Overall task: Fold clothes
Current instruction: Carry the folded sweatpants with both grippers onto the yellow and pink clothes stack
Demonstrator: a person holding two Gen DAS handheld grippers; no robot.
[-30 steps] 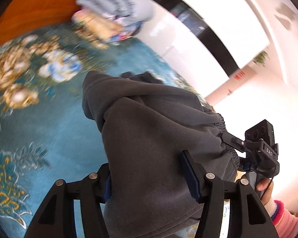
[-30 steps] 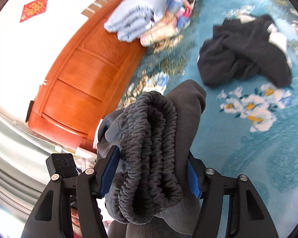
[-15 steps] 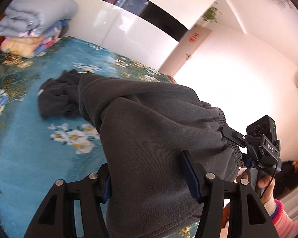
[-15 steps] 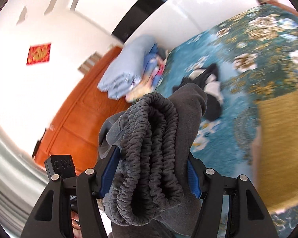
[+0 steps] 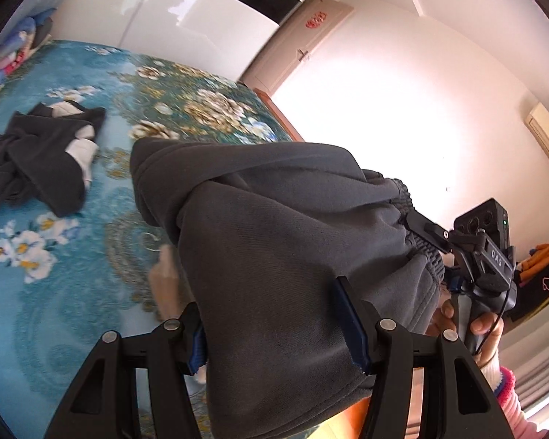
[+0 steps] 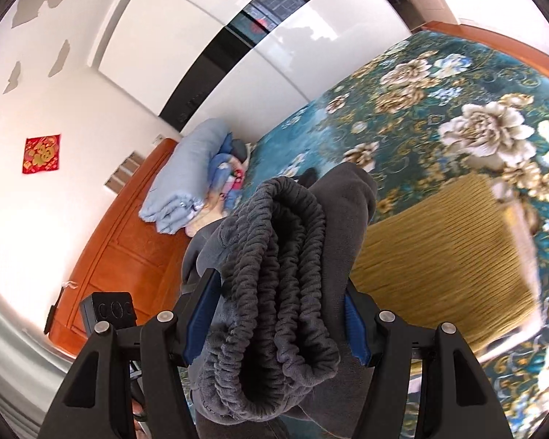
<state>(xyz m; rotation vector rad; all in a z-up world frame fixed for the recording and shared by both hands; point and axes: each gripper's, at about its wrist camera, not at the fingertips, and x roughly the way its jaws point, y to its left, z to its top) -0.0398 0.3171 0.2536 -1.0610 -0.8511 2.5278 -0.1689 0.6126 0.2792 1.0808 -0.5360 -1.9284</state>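
Note:
Folded dark grey sweatpants [image 5: 274,256] hang in the air between both grippers, above the teal floral bed. My left gripper [image 5: 278,322] is shut on the folded leg end. My right gripper [image 6: 274,314] is shut on the bunched elastic waistband [image 6: 274,274]; it also shows in the left wrist view [image 5: 421,234], gripping that end at the right. A crumpled black and white garment [image 5: 40,161] lies on the bed at the left.
The bed cover [image 5: 73,274] spreads below. A folded mustard-yellow garment [image 6: 439,256] lies on the bed to the right. Folded blue bedding [image 6: 186,183] is stacked by the wooden headboard [image 6: 120,256]. A white wardrobe [image 5: 183,29] stands beyond the bed.
Both grippers have swung with the sweatpants away from the headboard toward the bed's foot end. The yellow garment has come into the right wrist view. Both grips are unchanged.

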